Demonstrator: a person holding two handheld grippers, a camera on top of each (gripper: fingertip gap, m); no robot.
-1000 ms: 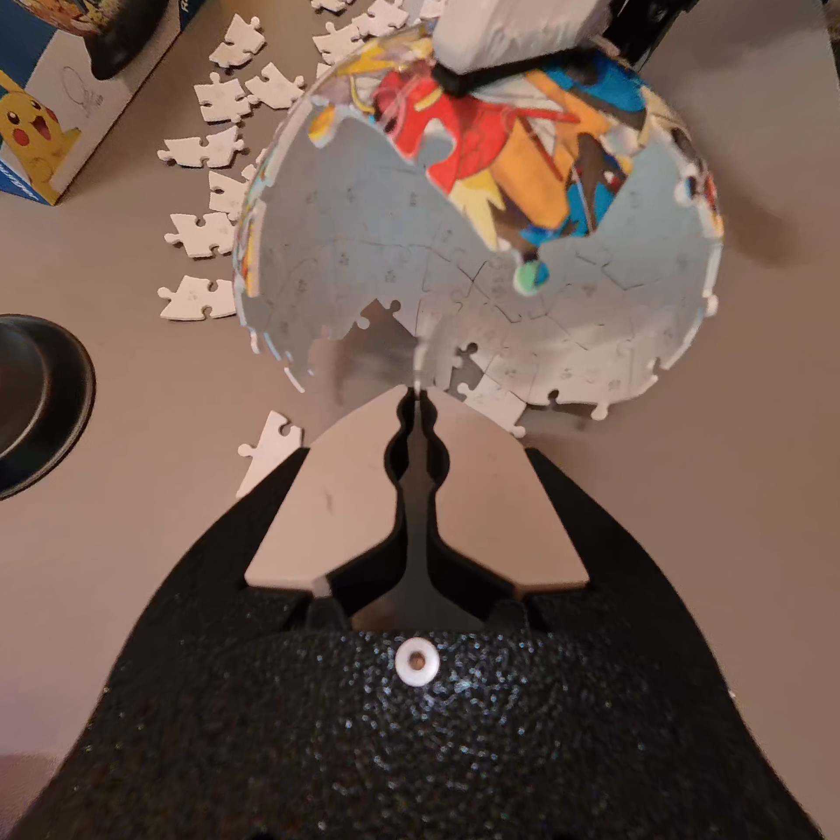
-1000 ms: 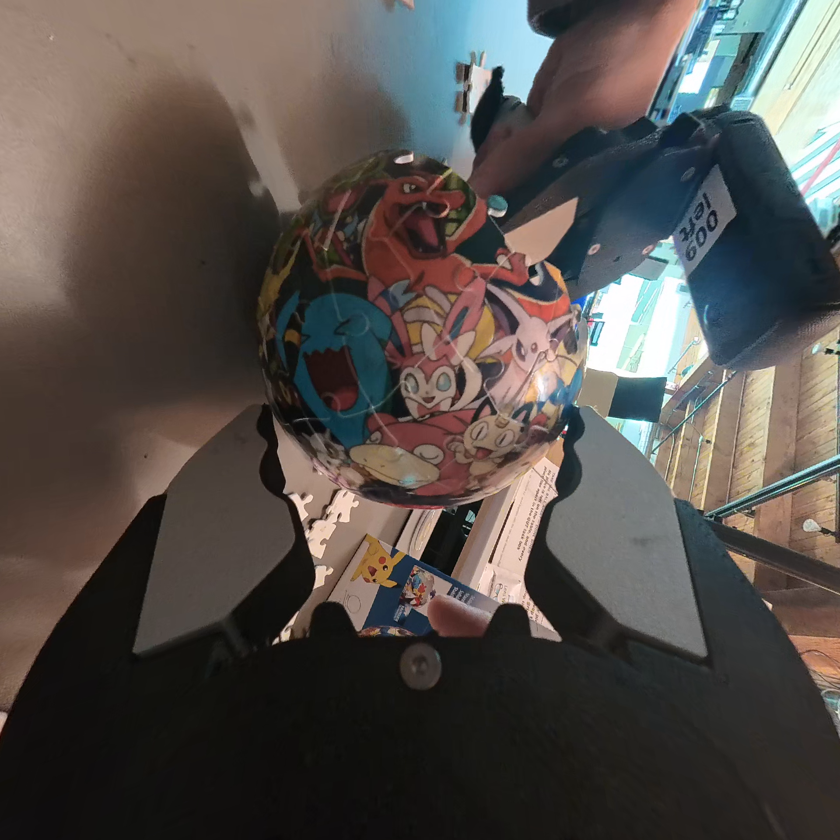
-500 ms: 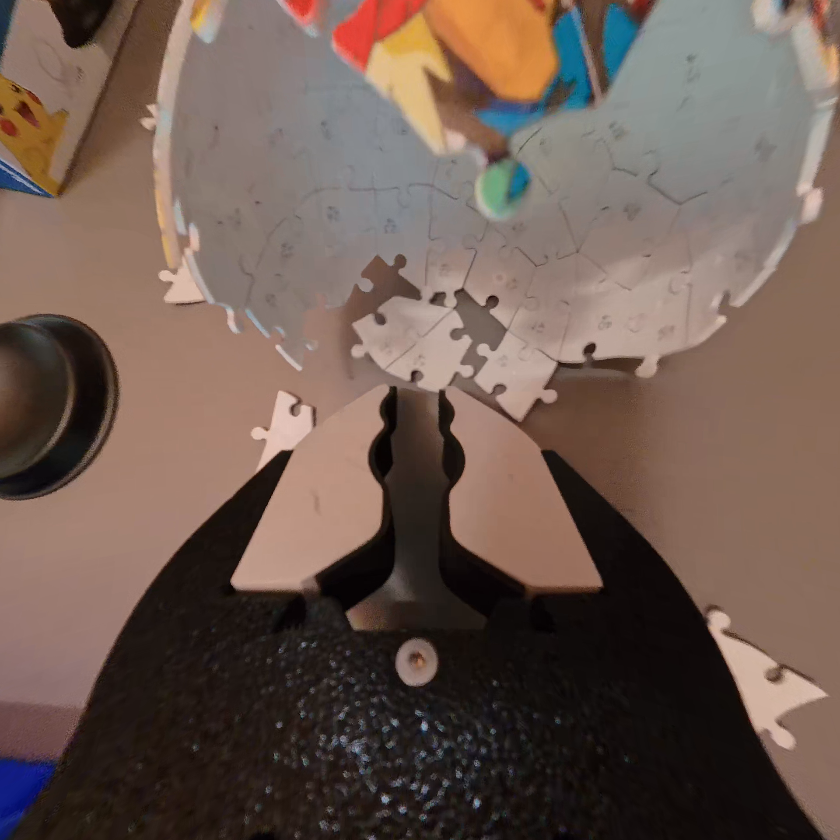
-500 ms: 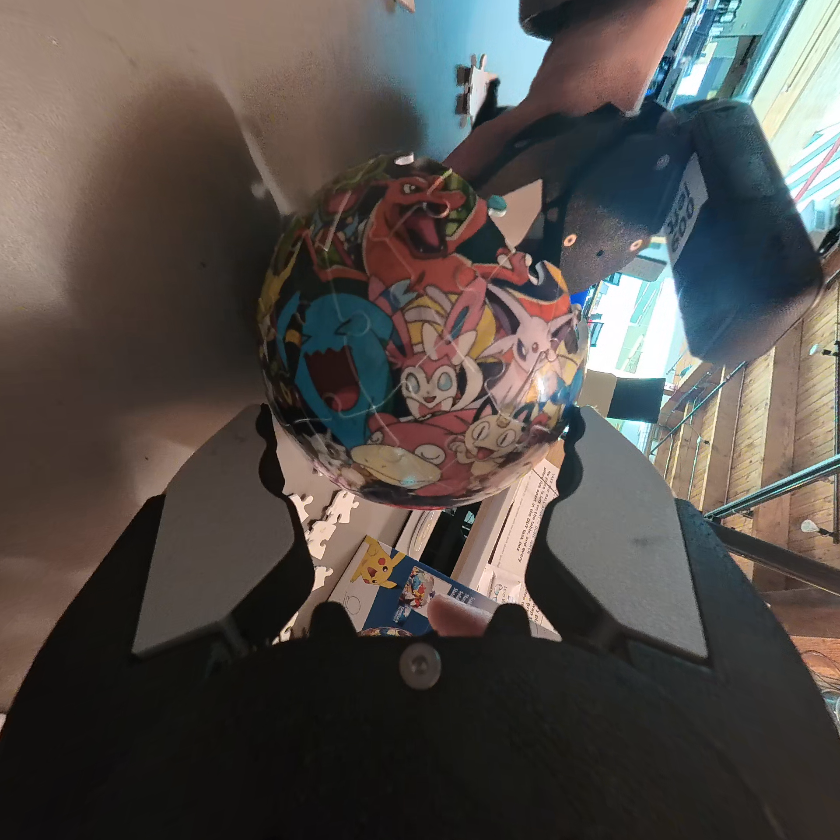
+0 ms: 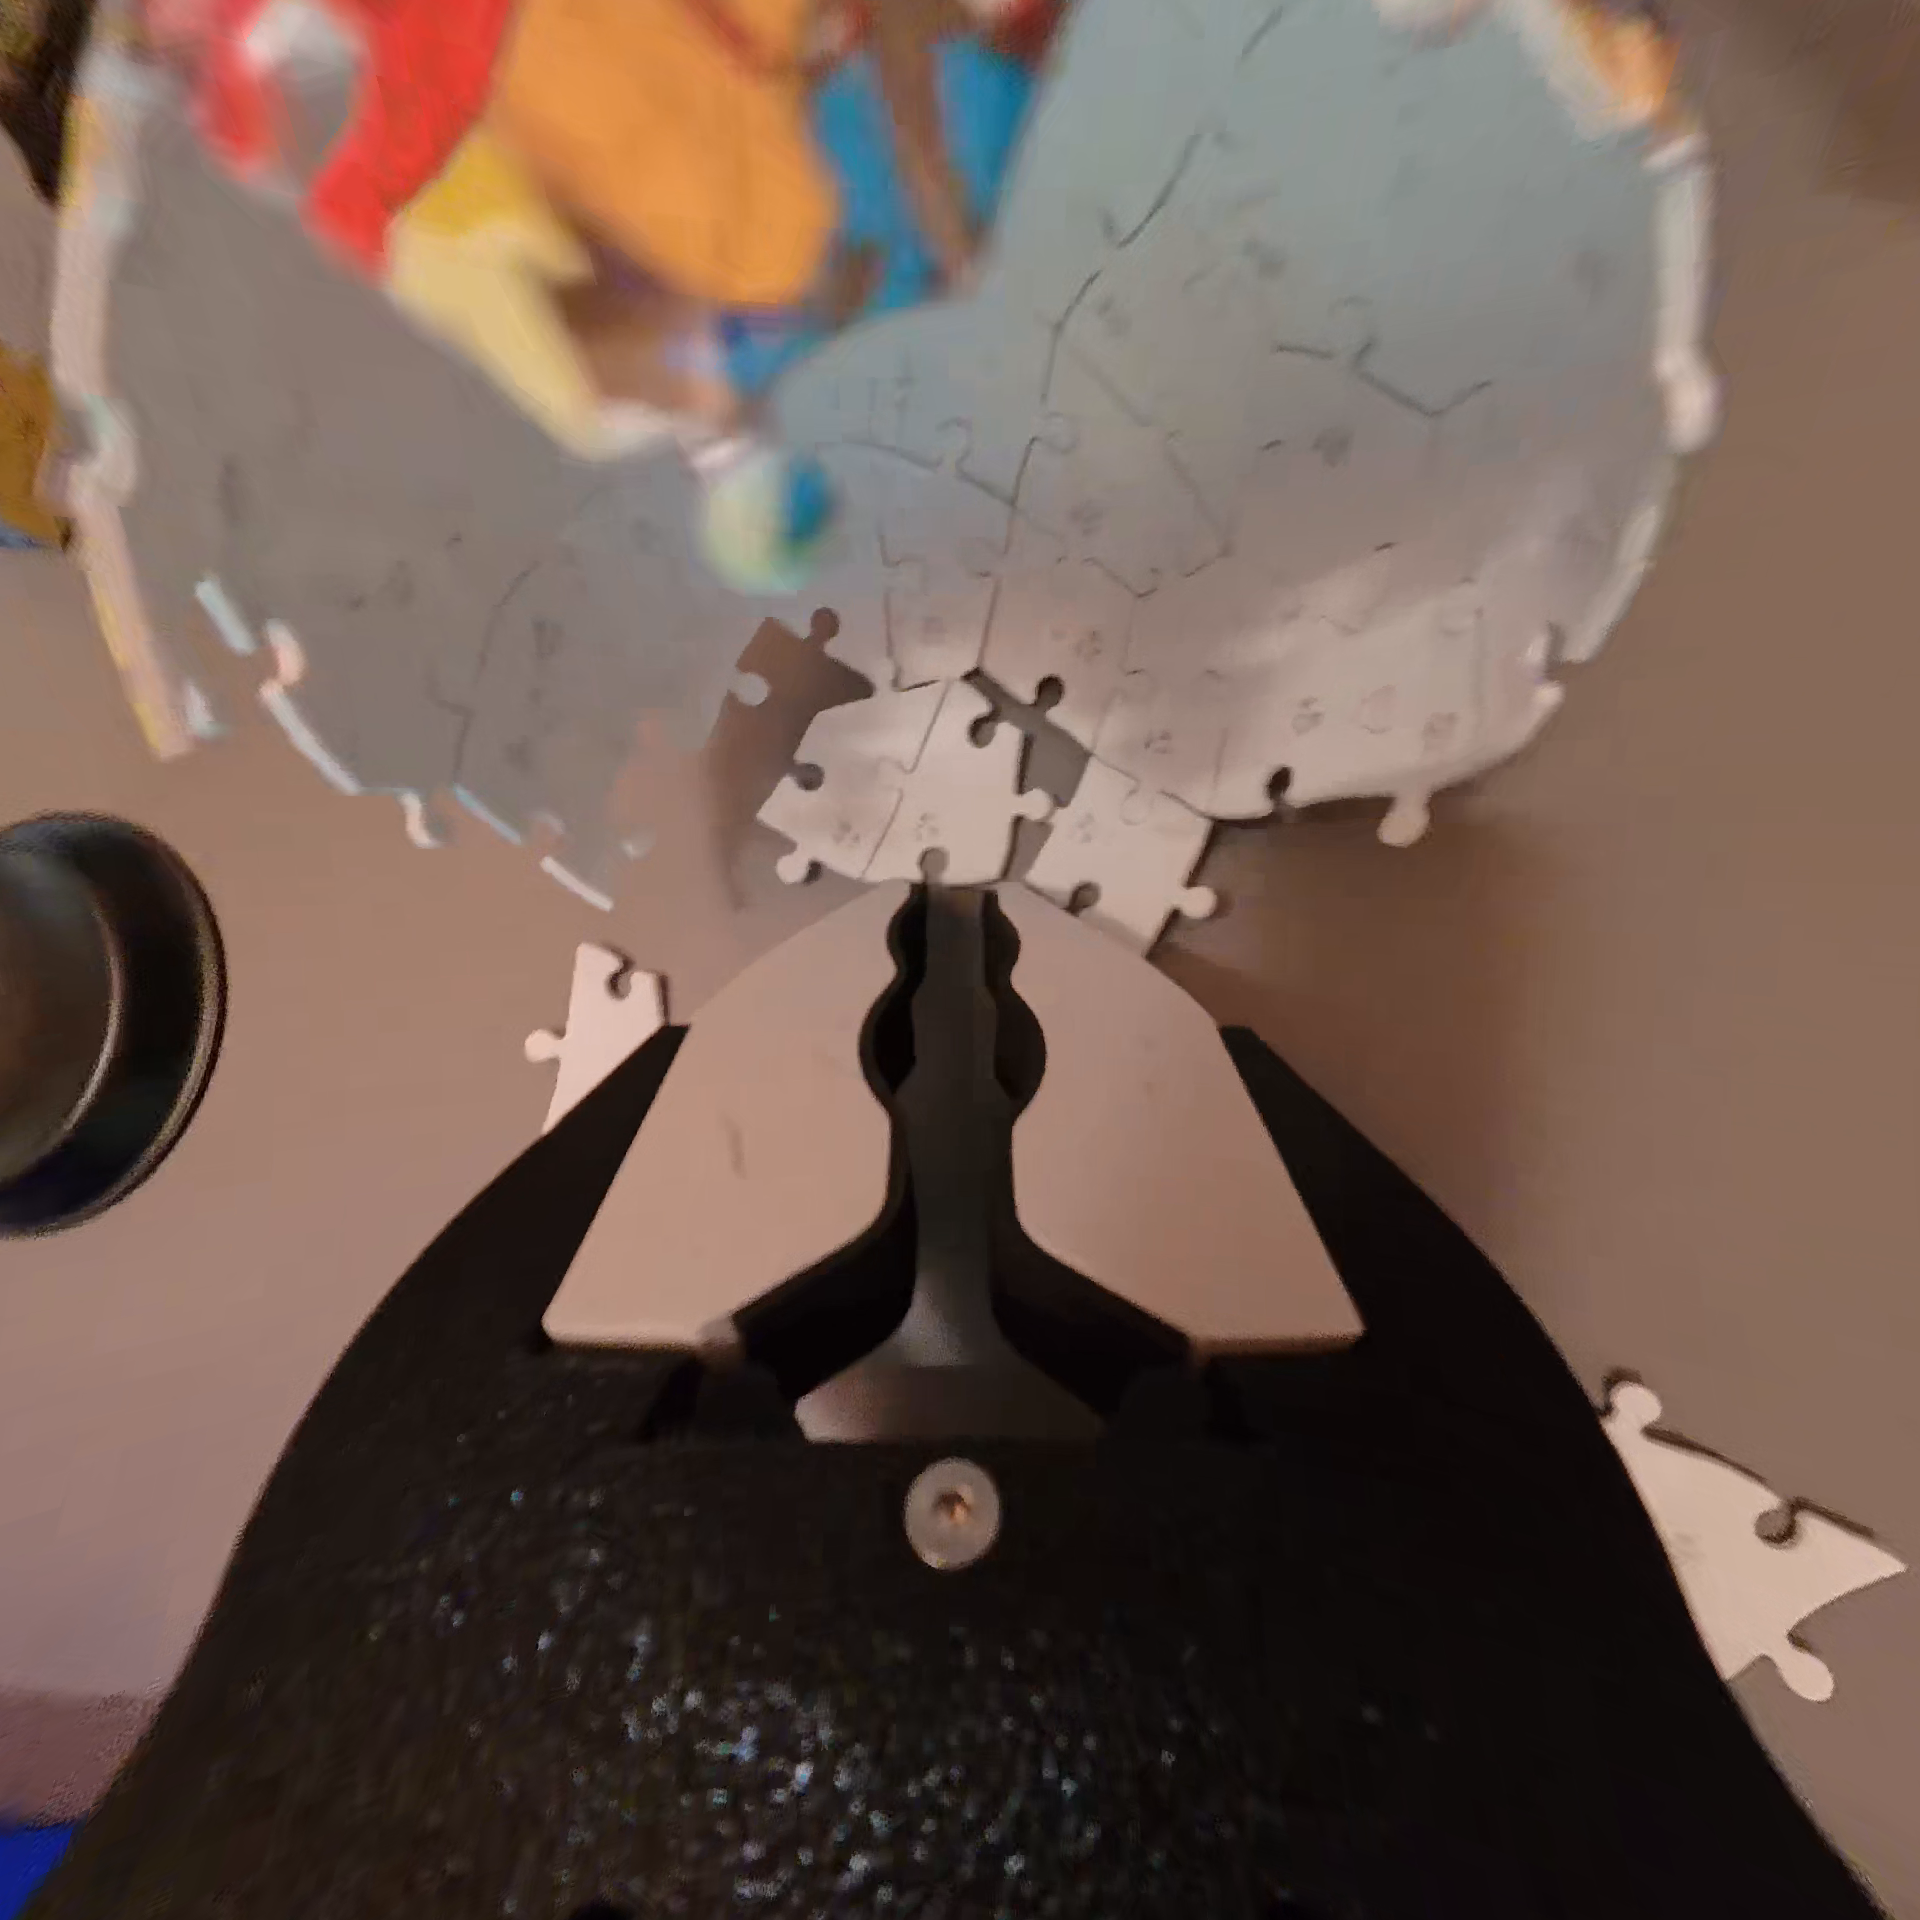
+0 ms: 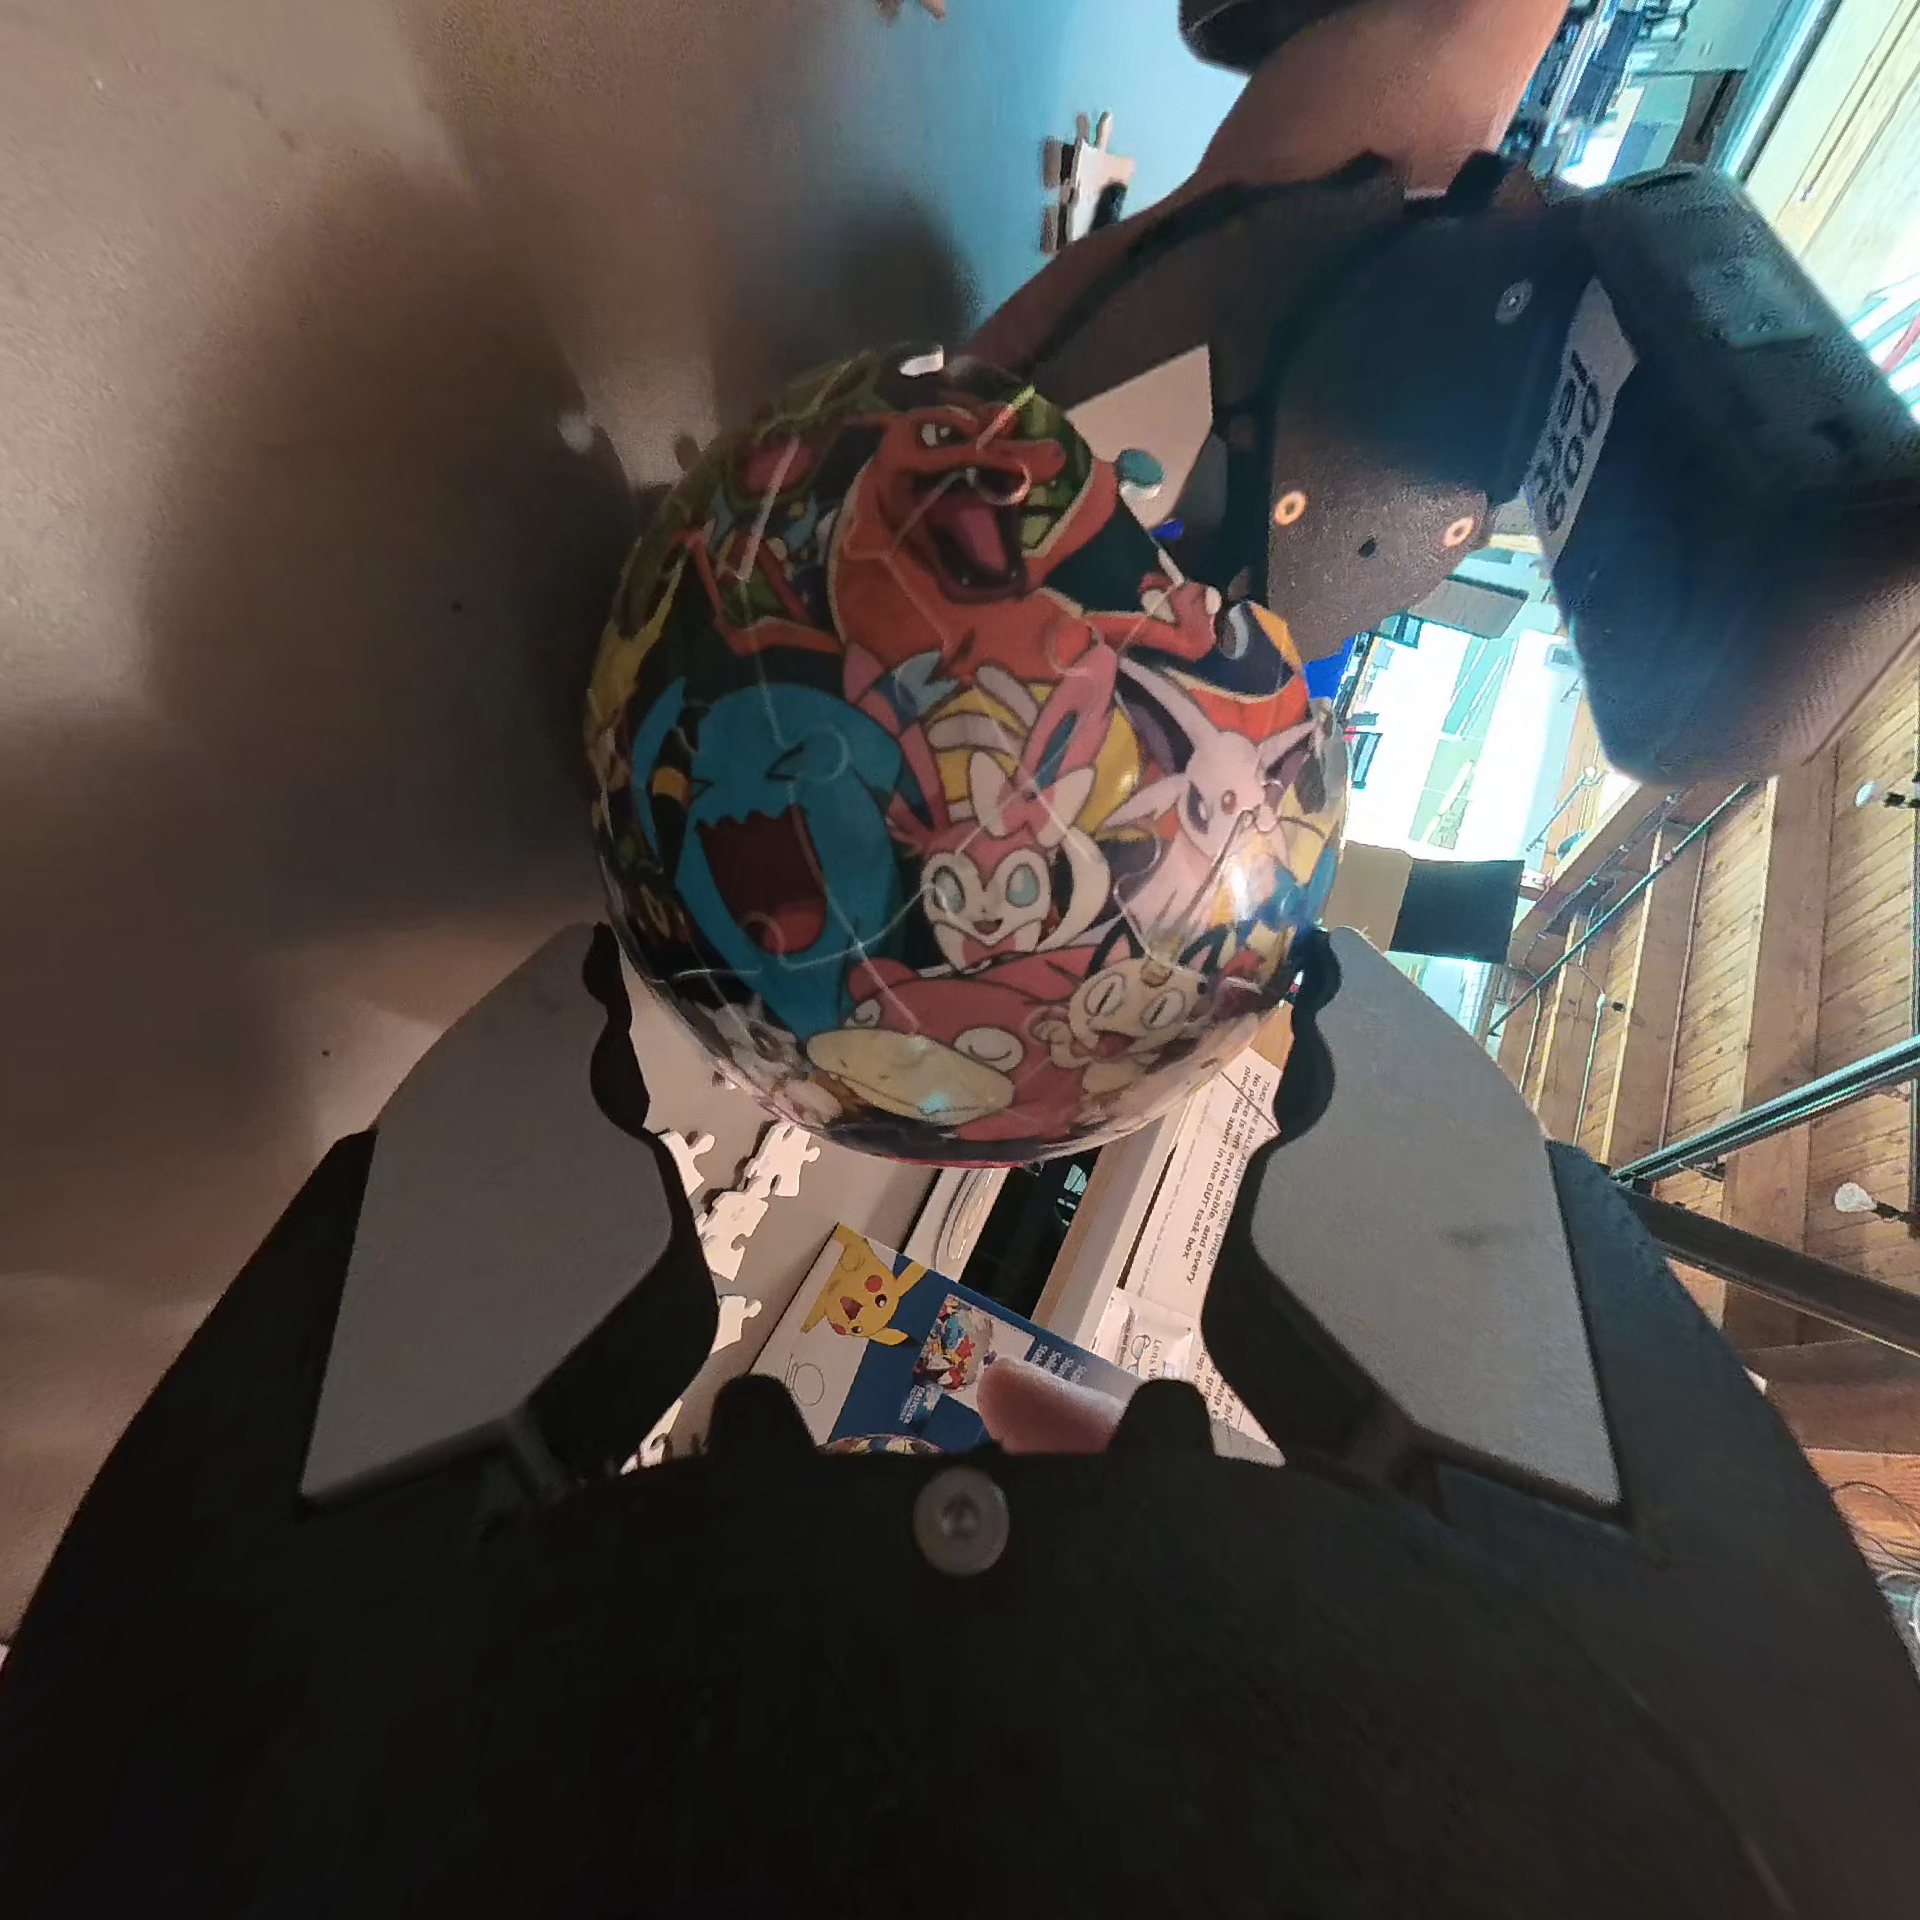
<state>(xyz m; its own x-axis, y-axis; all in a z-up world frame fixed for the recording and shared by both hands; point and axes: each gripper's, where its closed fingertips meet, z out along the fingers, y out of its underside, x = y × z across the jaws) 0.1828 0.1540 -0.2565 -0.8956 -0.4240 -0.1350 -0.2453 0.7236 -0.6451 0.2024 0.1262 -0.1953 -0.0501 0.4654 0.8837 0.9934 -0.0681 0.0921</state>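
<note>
puzzle ball (image 5: 1195,436) top blurred, cropped

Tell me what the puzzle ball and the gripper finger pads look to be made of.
Puzzle ball: likely rigid plastic pieces; glossy printed outside with highlights, matte pale grey inside in the left wrist view. Right gripper finger pads: smooth matte grey, perhaps rubber or plastic; unclear.

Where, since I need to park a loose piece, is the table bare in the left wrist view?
Bare table lies right of the left gripper, between the puzzle shell and a loose piece; also between the dark round base and another piece. Crowded straight ahead.
</note>
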